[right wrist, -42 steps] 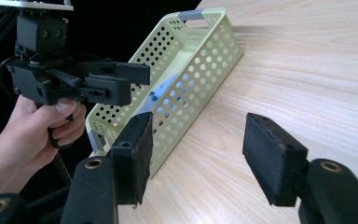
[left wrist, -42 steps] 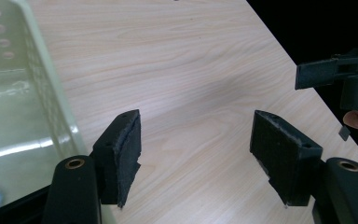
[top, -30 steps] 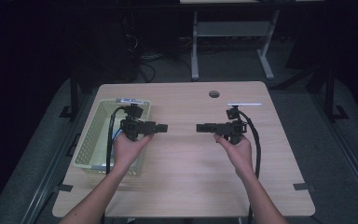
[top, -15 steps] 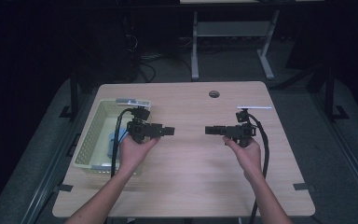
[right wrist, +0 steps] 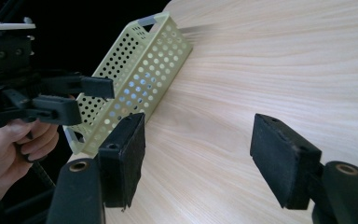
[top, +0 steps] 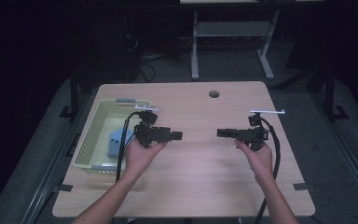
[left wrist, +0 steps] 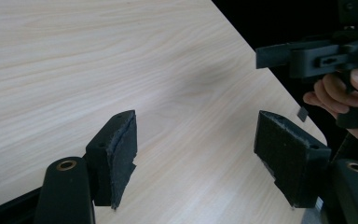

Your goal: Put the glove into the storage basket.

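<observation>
Jaws of both the left gripper (top: pixel 177 136) and right gripper (top: pixel 221 132) gape empty, the right's just widening, right of the basket (top: pixel 93 135).

Pale wood-grain desk (top: pixel 200 172), smooth laminate look with a soft sheen. Pale yellow-green plastic basket (right wrist: pixel 142 74), walls perforated with round holes, slightly glossy. Inside it, a blue item (top: pixel 115 142), material not clear. Matt black hard plastic on left gripper (top: pixel 177 136) and right gripper (top: pixel 221 132). Fingers (left wrist: pixel 116 161) faced with dark, rough pads, frayed along the edges.
</observation>
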The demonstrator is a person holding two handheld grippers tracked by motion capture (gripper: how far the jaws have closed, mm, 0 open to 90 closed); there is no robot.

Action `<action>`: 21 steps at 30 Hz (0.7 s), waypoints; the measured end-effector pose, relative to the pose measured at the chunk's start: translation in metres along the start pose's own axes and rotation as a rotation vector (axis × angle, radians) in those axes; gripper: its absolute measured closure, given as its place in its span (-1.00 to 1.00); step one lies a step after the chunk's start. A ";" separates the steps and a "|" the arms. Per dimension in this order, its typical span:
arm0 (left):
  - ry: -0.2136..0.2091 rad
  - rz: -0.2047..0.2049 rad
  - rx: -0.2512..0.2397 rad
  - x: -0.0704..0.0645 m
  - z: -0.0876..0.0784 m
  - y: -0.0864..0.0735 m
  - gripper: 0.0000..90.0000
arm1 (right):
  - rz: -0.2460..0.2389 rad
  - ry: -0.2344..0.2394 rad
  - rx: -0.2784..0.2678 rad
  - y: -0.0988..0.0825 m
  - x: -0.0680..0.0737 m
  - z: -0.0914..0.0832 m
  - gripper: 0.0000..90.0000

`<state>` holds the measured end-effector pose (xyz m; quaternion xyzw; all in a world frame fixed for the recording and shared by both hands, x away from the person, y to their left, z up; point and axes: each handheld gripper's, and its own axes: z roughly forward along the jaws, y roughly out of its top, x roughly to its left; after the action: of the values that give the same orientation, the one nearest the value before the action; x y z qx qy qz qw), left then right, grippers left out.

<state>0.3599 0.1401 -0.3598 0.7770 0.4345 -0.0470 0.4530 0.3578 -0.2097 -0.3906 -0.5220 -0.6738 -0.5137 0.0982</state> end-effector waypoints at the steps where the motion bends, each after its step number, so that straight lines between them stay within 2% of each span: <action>1: -0.003 0.003 0.001 -0.002 0.001 0.000 -0.34 | 0.003 -0.005 0.001 -0.001 -0.001 -0.001 -0.22; 10: -0.034 0.022 0.001 -0.012 0.006 -0.007 -0.36 | 0.021 -0.028 0.006 -0.011 -0.014 -0.010 -0.23; 21: -0.059 0.034 0.014 -0.016 0.016 -0.020 -0.38 | 0.049 -0.053 0.010 -0.021 -0.029 -0.017 -0.25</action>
<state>0.3402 0.1223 -0.3747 0.7858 0.4072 -0.0651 0.4610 0.3465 -0.2391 -0.4151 -0.5513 -0.6657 -0.4938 0.0954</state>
